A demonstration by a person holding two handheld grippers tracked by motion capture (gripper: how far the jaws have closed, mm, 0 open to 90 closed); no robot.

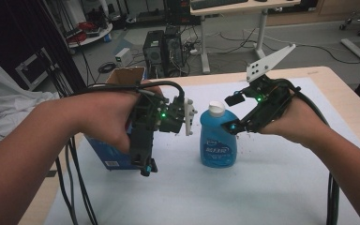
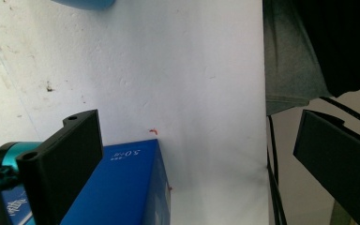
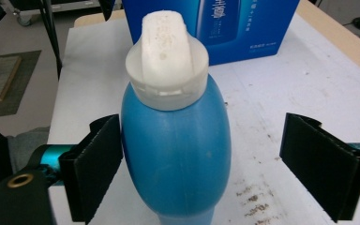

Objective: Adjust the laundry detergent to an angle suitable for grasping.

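- Bottle (image 1: pixel 218 136) upright on white mat (image 1: pixel 262 197), beside blue box (image 1: pixel 110 154).
- Right gripper (image 3: pixel 201 164) released; jaws straddle bottle, one touching.
- Left gripper (image 2: pixel 192 154) spread, empty.
- Risk: dragging jaw topples bottle.

In the high view the left hand (image 1: pixel 110 117) and its gripper (image 1: pixel 145 166) cover most of the blue box (image 1: pixel 104 157), and the label print on the blue bottle (image 1: pixel 218 140) is too small to read. In the right gripper view the bottle's base is cut off by the lower edge
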